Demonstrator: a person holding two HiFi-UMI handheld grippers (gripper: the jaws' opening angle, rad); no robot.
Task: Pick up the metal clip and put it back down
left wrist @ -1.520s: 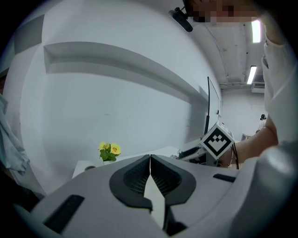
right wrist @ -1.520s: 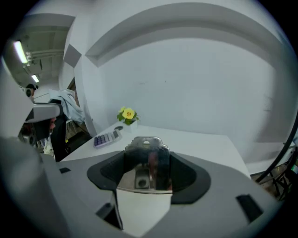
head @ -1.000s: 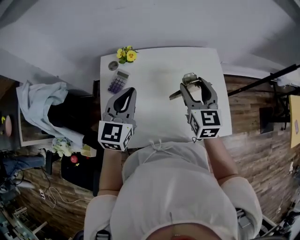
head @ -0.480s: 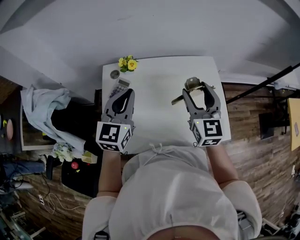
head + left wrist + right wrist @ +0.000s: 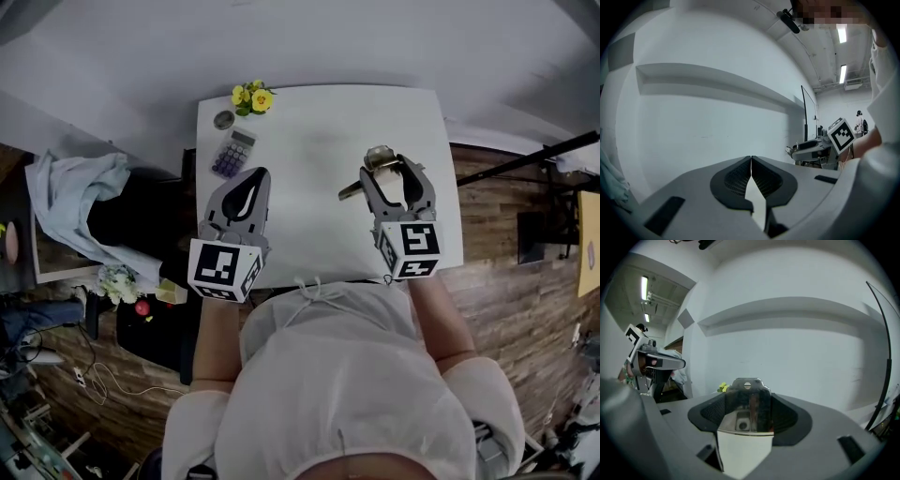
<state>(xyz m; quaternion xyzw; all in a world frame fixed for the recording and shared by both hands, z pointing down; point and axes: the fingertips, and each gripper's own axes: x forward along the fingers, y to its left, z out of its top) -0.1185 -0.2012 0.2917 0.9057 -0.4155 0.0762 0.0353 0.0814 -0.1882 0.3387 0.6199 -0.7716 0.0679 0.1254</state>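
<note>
The metal clip (image 5: 376,159) is a shiny spring clamp with a handle sticking out to the left. My right gripper (image 5: 392,169) is shut on it over the right part of the white table (image 5: 319,122). In the right gripper view the clip (image 5: 749,404) fills the gap between the dark pads of the right gripper (image 5: 749,414), its holed tab pointing up. My left gripper (image 5: 253,180) hovers over the table's left part, shut and holding nothing. In the left gripper view its pads (image 5: 740,178) meet at the tips.
A purple calculator (image 5: 232,154), a small round tin (image 5: 223,120) and yellow flowers (image 5: 249,97) sit at the table's far left corner. A pale cloth (image 5: 75,202) lies on furniture to the left. A black stand pole (image 5: 525,161) crosses on the right.
The head view has shifted a little. The right gripper keeps its hold on the clip and has only drifted slightly. The left gripper has stayed where it was.
</note>
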